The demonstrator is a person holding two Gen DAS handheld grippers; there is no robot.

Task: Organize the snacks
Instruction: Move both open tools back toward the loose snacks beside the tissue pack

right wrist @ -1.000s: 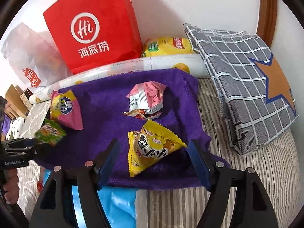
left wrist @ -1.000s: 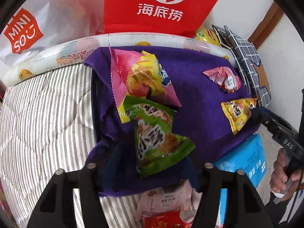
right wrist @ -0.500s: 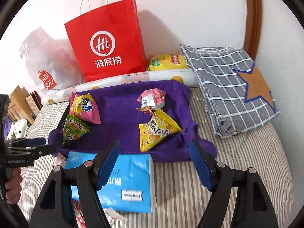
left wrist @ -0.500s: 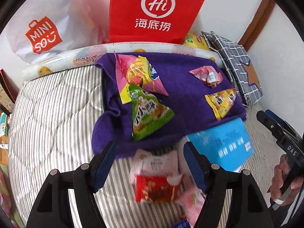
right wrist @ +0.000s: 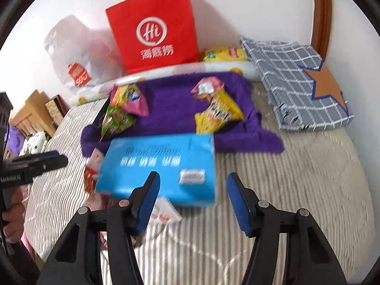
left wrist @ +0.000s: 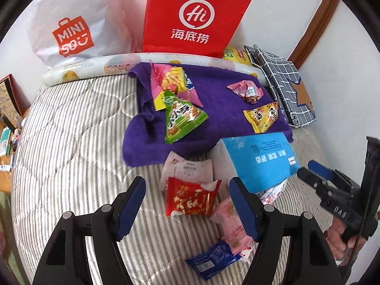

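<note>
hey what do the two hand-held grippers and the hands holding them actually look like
Both are black plastic frames with silver screw heads and blue pads inside the fingers. The left hand-held gripper carries white lettering on its side, seen from the right wrist camera. The right hand-held gripper has white letters reading DAS and a thin black cable. A bare hand grips it; no sleeve shows.

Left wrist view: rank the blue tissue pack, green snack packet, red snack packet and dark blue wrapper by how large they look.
1. blue tissue pack, though its near end is hidden behind a finger
2. green snack packet and red snack packet: look alike, and the red one is nearer the camera, so unranked
3. dark blue wrapper
</note>
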